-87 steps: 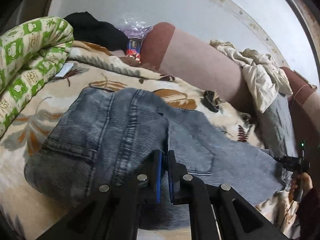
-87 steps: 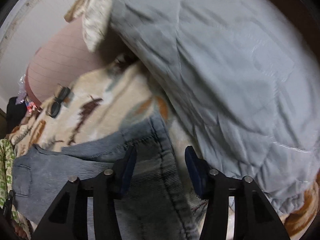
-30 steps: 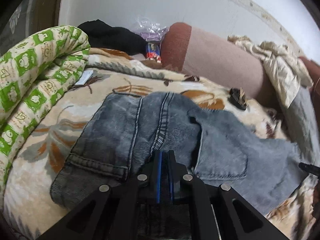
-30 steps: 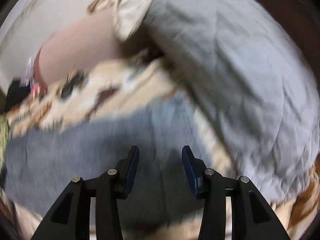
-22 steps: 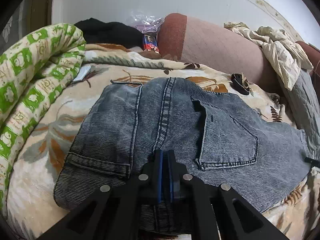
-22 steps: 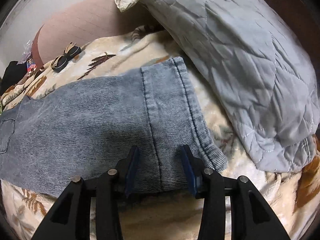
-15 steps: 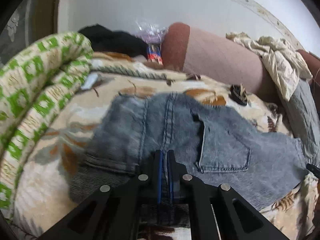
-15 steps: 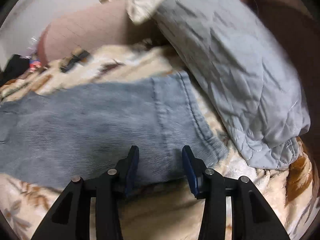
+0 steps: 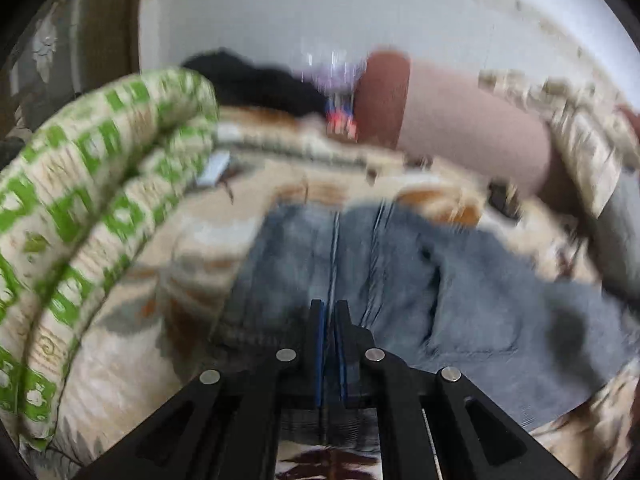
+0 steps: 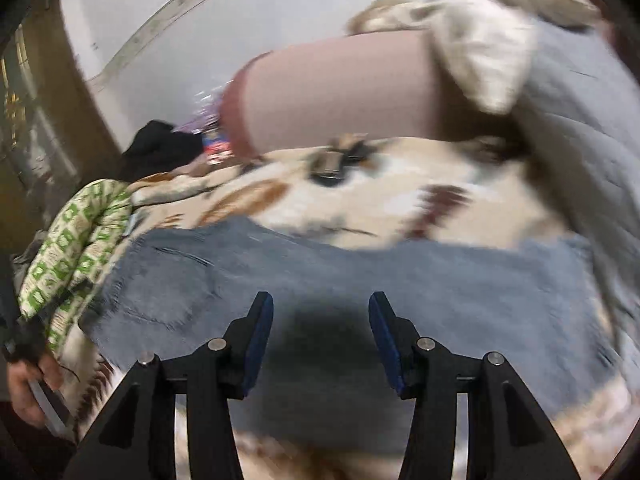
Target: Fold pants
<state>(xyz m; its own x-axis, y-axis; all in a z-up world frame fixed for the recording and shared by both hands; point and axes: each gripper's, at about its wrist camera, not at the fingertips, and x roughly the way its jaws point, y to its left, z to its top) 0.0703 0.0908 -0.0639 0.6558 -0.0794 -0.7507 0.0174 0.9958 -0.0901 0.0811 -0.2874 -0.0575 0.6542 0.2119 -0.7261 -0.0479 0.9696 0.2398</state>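
Observation:
The blue-grey jeans (image 9: pixel 460 288) lie spread flat on a leaf-patterned blanket (image 9: pixel 192 248), waist and back pockets toward the left gripper, legs running right. My left gripper (image 9: pixel 328 312) is shut on the near edge of the jeans at the waist. In the right wrist view the jeans (image 10: pixel 440 280) stretch across the frame. My right gripper (image 10: pixel 320 312) is open and empty, hovering above the leg of the jeans. Both views are motion-blurred.
A rolled green-and-white quilt (image 9: pixel 80 208) lies at the left. A pink bolster (image 9: pixel 460 128) runs along the back wall, with black clothing (image 9: pixel 256 84) beside it. A grey quilted blanket (image 10: pixel 580 140) lies at the right. Dark glasses (image 10: pixel 332 164) sit on the blanket.
The left gripper stays shut on the jeans' waist, and its view has shifted a little. The right gripper has swung left from the leg hem along the leg, still open.

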